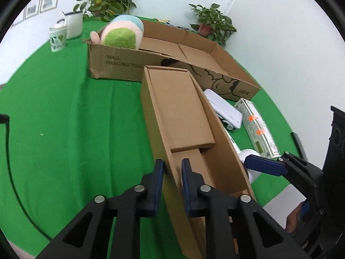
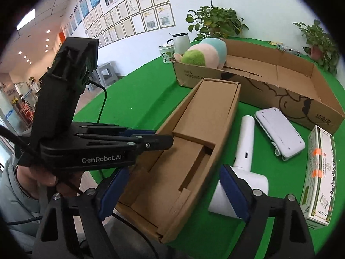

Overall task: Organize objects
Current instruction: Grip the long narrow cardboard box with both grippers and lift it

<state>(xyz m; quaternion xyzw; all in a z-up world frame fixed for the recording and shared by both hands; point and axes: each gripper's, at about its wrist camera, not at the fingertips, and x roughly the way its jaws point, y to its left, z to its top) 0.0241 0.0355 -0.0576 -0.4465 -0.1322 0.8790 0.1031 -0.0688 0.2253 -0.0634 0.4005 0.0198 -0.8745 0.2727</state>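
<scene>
Left gripper is clamped on the left wall of the narrow box, one pad outside, one inside. Right gripper has jaws spread wide, straddling the box's near right corner, pads not pressing anything. White handheld device lies just right of the box on the green cloth, beside a white case and a carton. Big box sits behind, plush toy in its left end.
</scene>
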